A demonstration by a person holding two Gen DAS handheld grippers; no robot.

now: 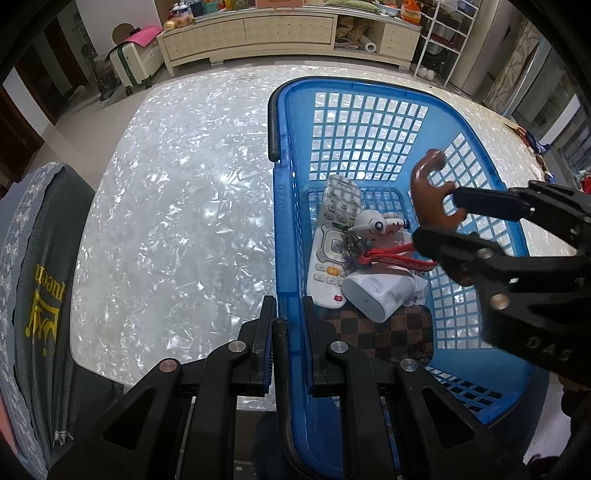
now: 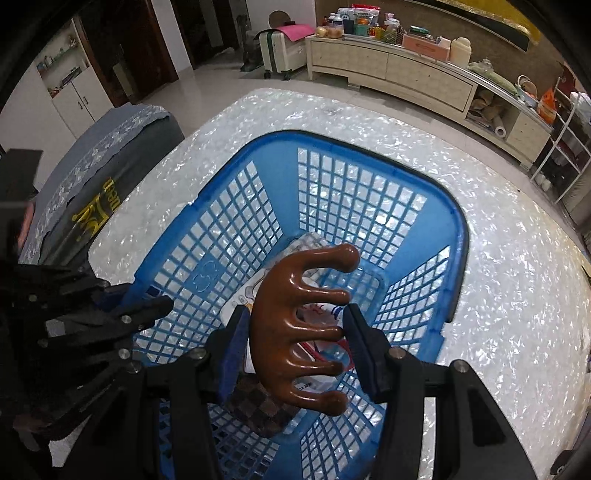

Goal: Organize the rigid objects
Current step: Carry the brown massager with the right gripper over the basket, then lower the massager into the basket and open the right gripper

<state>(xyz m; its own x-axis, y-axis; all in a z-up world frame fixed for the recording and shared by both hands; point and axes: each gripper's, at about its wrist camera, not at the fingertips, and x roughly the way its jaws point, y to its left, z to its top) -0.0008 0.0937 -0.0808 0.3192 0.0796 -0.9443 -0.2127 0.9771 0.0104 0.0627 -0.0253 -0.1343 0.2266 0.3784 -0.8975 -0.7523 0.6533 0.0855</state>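
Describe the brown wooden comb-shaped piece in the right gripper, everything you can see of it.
The brown wooden piece looks like glossy, polished wood: a curved spine with five thick, rounded prongs. It is clamped between the right gripper fingers, spine against one pad, prong tips toward the other. It hangs in the air above the blue basket, touching nothing else.

Pearly white tabletop (image 1: 177, 206), glare patches across it. Pale tiled floor (image 2: 218, 70) beyond. Long cream cabinet (image 1: 266, 33) on far side, top cluttered. White wire rack (image 1: 443, 40) beside it. White suitcase (image 1: 135, 64) standing left.
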